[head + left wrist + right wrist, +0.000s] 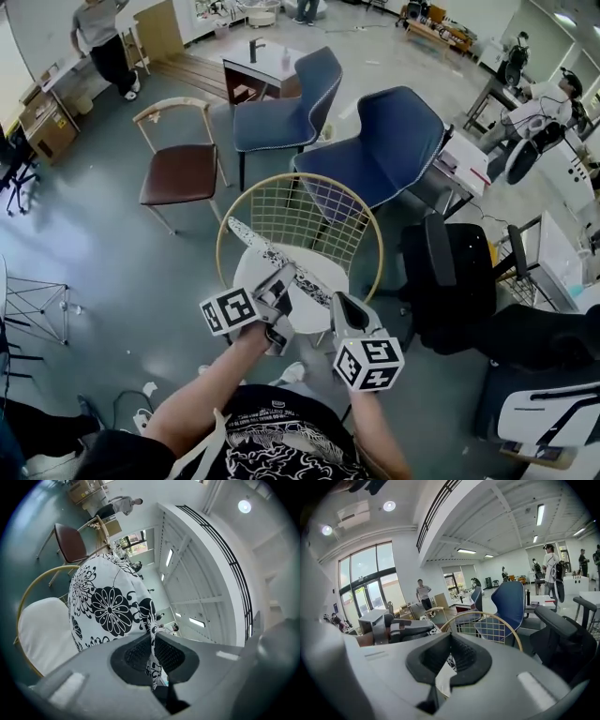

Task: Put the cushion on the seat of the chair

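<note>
The cushion (279, 258), white with black flowers, hangs nearly on edge over the round white seat (251, 281) of the gold wire-backed chair (302, 214). My left gripper (281, 289) is shut on its near edge, and my right gripper (336, 306) is shut on the same edge just to the right. In the left gripper view the floral cushion (108, 603) fills the middle, its hem pinched between the pads (140, 652), with the white seat (43, 631) at the left. In the right gripper view a strip of cushion (444, 673) sits between the closed jaws, with the gold chair back (487, 626) beyond.
A brown chair (178, 171) stands at the back left, and two blue chairs (281, 112) (386, 148) stand behind the gold one. A black office chair (452, 281) is close on the right. A wire frame (37, 307) lies on the floor at the left. People stand farther off.
</note>
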`<action>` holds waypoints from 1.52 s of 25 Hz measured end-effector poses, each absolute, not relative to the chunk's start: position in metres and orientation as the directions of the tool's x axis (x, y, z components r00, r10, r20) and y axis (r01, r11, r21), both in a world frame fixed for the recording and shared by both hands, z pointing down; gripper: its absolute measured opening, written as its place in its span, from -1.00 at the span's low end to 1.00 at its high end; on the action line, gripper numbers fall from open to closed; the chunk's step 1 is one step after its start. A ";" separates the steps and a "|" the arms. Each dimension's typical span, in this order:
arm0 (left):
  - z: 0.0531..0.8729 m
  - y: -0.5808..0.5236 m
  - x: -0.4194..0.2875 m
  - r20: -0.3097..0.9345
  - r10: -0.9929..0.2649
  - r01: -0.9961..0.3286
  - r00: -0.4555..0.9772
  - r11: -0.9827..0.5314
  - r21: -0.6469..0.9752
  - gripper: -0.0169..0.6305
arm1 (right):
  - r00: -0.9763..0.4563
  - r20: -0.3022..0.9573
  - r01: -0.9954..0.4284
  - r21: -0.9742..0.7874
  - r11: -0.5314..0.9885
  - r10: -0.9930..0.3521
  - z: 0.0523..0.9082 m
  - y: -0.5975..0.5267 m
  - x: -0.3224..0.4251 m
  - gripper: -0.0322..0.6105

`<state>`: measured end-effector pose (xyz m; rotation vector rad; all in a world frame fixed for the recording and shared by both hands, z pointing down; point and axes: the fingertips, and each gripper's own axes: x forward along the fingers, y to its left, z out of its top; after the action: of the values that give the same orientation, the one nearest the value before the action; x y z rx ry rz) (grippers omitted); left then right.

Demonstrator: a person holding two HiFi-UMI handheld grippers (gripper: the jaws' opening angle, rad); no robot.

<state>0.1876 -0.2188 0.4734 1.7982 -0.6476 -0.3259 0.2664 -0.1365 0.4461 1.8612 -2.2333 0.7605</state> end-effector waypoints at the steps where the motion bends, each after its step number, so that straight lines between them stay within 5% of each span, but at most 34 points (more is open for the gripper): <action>1: 0.474 -0.224 0.191 0.098 -0.589 -0.264 0.802 -0.203 0.943 -0.90 | -0.237 0.414 -0.949 -0.291 0.119 -0.879 0.447 -0.138 0.269 -0.90; 20: 0.466 -0.279 0.238 -0.008 -0.661 -0.194 0.750 -0.232 0.953 -0.90 | -0.308 0.502 -0.939 -0.296 0.174 -0.808 0.483 -0.136 0.301 -0.90; 38: 0.602 -0.193 0.177 0.189 -0.541 -0.241 0.819 -0.026 0.970 -0.89 | -0.392 0.582 -0.907 -0.376 0.192 -0.713 0.553 -0.121 0.249 -0.90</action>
<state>0.1770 -0.1934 0.6024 1.6112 -0.6309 -0.2675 0.2493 -0.1213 0.5529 1.5400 -2.1932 0.9993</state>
